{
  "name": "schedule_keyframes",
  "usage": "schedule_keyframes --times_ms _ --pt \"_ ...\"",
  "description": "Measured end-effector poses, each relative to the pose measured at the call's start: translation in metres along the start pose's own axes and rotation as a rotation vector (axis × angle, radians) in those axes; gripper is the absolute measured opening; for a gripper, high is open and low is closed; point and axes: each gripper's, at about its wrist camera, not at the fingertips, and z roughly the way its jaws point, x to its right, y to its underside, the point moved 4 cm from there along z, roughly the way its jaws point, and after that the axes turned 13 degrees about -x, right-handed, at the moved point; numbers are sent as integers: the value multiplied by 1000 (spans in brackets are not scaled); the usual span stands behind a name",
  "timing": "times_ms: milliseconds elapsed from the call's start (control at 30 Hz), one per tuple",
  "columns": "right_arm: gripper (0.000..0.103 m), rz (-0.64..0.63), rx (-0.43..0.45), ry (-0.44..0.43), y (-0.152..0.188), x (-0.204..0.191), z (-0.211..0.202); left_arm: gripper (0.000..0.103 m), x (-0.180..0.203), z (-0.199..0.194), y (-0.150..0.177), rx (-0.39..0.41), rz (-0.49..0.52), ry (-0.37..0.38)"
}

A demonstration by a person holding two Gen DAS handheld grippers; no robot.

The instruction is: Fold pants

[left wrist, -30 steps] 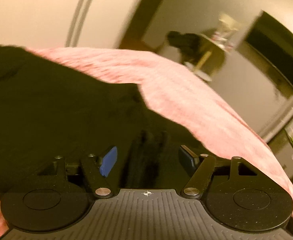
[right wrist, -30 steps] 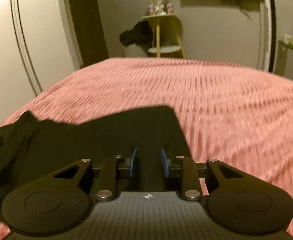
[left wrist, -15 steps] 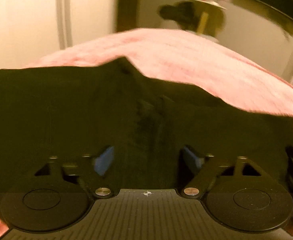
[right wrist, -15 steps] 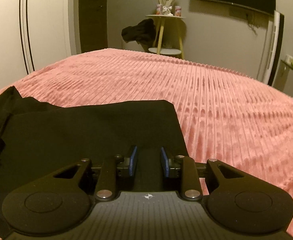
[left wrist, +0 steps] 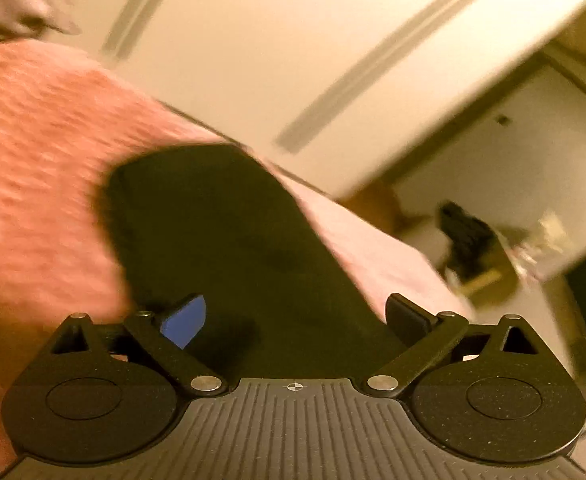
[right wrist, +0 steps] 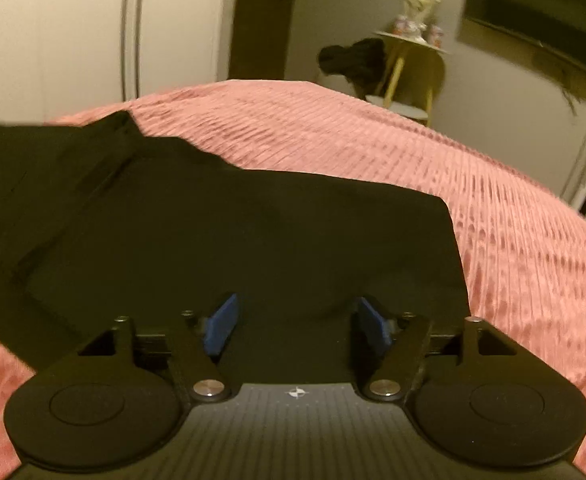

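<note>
The black pants [right wrist: 229, 240] lie on the pink ribbed bedspread [right wrist: 513, 240], and from the right wrist view they already read as partly folded: a flat panel with a clean straight edge and a square corner toward 2 o'clock, stacked over a looser layer that spreads out to 10 o'clock, where a seam or waistband ridge shows. That far part looks rumpled, not squared up.

The right gripper [right wrist: 296, 322] has its jaws wide apart with nothing between them, just dark cloth underneath. Whether the tips rest on the fabric or hang just above it I cannot tell.

The left gripper [left wrist: 295, 316] is likewise spread open and empty. Its view is tilted and smeared; ahead of it, toward 11 o'clock, a narrow tongue of the pants [left wrist: 221, 240] runs out with a rounded end — probably a leg or a folded strip, though the blur makes that uncertain. The bedspread [left wrist: 33, 168] fills 9 o'clock, pale wardrobe doors [left wrist: 293, 60] the top.

My judgement: at least one fold is done and laid down, since neither claw holds cloth. What is left seems to be another fold — bringing the loose far portion over the neat panel — then tidying the edges.
</note>
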Motion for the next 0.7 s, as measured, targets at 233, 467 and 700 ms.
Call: schedule_keyframes --times_ms 233,467,700 --pt "78 88 -23 -34 -1 12 2 71 -62 29 -24 -109 -49 -3" --pt "81 101 -24 -34 -1 15 3 77 -82 55 -45 -118 -51 15" --pt "83 105 -18 -26 -2 15 5 57 -85 71 -60 -90 -140 51"
